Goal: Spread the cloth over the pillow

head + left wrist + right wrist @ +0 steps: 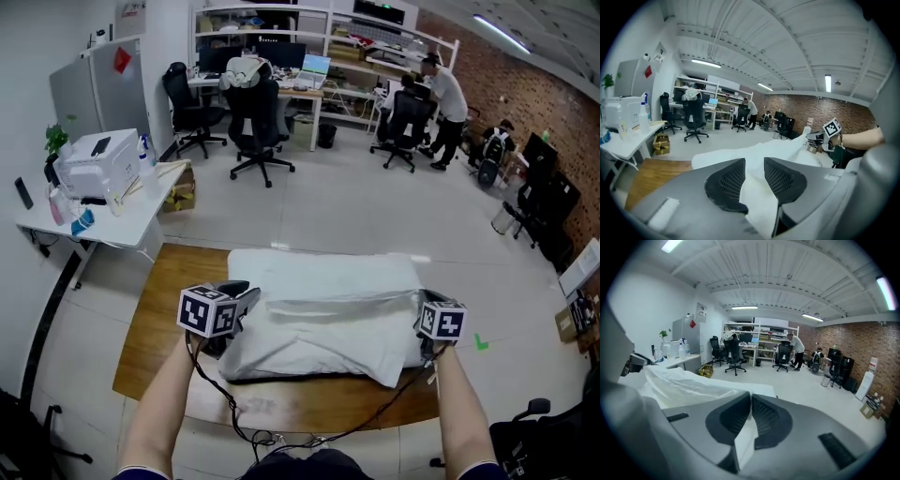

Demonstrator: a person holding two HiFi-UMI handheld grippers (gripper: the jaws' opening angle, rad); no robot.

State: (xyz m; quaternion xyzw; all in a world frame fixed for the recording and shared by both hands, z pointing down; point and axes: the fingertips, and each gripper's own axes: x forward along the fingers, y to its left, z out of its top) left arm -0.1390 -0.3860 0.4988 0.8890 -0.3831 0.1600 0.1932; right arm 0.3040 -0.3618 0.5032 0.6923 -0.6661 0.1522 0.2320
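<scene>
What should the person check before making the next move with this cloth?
1. Right gripper pinching cloth: ok, jaws closed on it.
2. Left gripper pinching cloth: not ok, jaws apart, cloth loose between them.
3. Pillow covered: not ok, far part looks bare.
4. Pillow resting on table: ok.
5. People clear of the work: ok, far off.

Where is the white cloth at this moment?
In the head view, the white cloth lies mid-frame on the wooden table, one near corner between the jaws of the left gripper, the other pinched by the right gripper.
</scene>
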